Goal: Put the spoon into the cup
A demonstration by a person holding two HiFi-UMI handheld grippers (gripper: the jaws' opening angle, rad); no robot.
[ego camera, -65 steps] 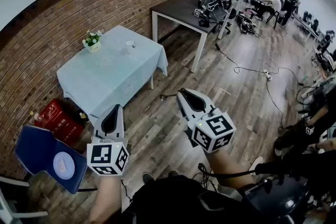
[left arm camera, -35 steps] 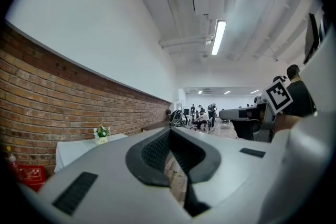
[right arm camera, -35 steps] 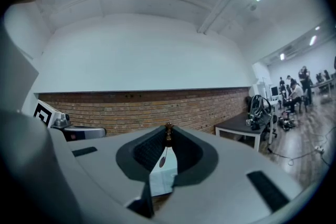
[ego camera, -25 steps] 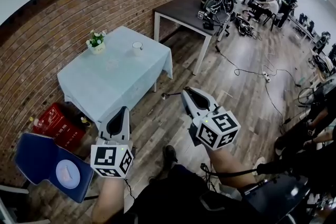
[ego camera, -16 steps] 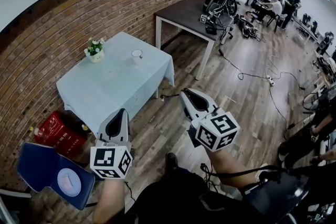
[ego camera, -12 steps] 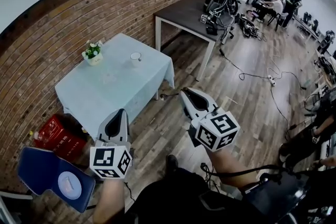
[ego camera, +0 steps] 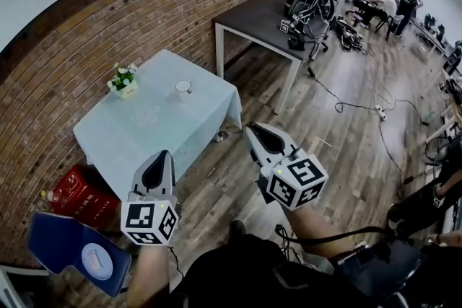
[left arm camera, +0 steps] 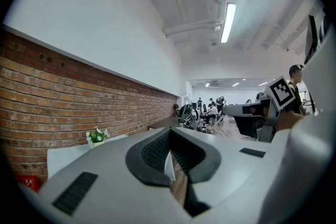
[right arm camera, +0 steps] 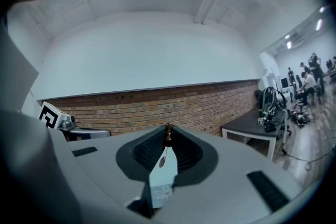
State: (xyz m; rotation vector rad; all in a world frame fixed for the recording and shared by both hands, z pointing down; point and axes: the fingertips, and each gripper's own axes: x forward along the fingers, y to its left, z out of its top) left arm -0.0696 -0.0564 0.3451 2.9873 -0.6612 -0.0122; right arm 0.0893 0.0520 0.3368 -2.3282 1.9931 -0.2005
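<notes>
- spoon [right arm camera: 168, 134]: small, brown end, thin stem; sits at the tips of the right tongs [right arm camera: 168, 129], pinched between the jaws, up in the air and well apart from the worktop
- right tongs [ego camera: 253, 128]: narrow gap only, closed on the spoon, pointing level toward the brick wall [ego camera: 108, 25]
- left tongs [left arm camera: 169, 132]: jaws pressed together at the tips, nothing between them; held beside the right pair, over the wood floor [ego camera: 238, 177]
- cup [ego camera: 182, 87]: white, upright, near the worktop [ego camera: 144, 130] edge facing the dark table [ego camera: 263, 14]
- flower pot [ego camera: 121, 81]: by the worktop's wall-side edge, apart from the cup
- red crate [ego camera: 76, 191] and blue chair [ego camera: 68, 249]: on the floor beside the worktop's near-left corner
</notes>
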